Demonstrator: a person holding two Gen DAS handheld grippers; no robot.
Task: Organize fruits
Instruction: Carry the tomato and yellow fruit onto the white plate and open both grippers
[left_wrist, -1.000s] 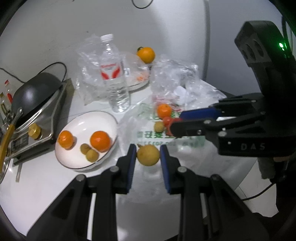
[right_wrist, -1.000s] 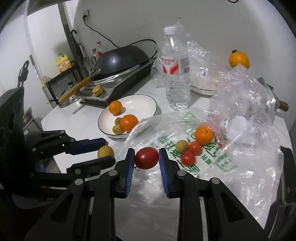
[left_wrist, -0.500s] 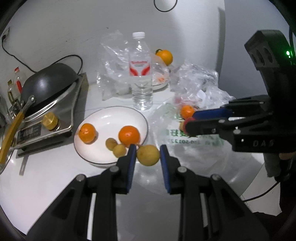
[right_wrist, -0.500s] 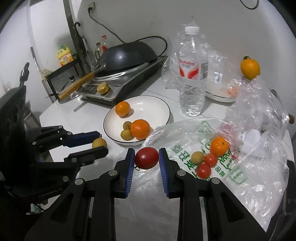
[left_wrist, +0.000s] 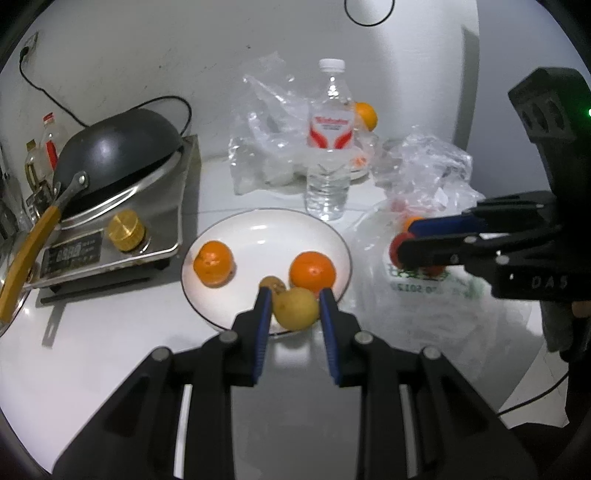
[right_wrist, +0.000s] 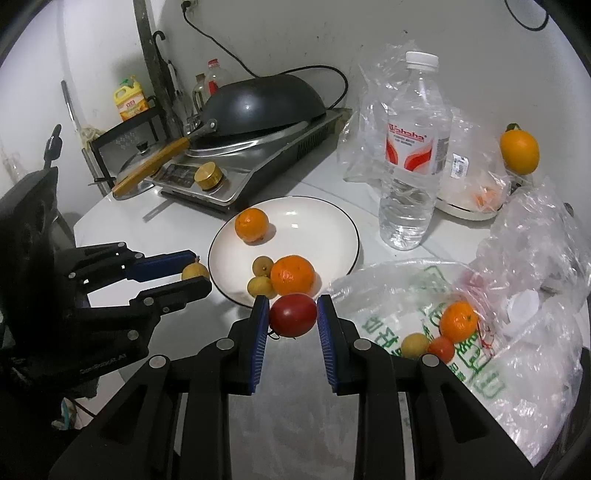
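Left wrist view: left gripper is clamped on a yellow-brown round fruit, blue pads against both its sides, at lower centre of frame over the near rim of the white plate. On the plate: one mandarin at left, a second mandarin at right, and a small brown fruit just behind the left pad. Right gripper comes in from the right edge, side-on, with a red fruit at its tip over the printed plastic bag. Water bottle stands upright behind the plate; a black wok sits upside down on the induction cooker at left.

Right wrist view: right gripper is closed on a red tomato, pads touching both sides, low centre of frame, just at the plate's near rim. Two small brown fruits sit on the plate beside the nearer mandarin. Left gripper shows at left, holding its fruit beside the plate's left rim. Loose on the bag at right: a mandarin, a yellow-brown fruit, a small tomato. Another orange sits at upper right, past a second white dish.
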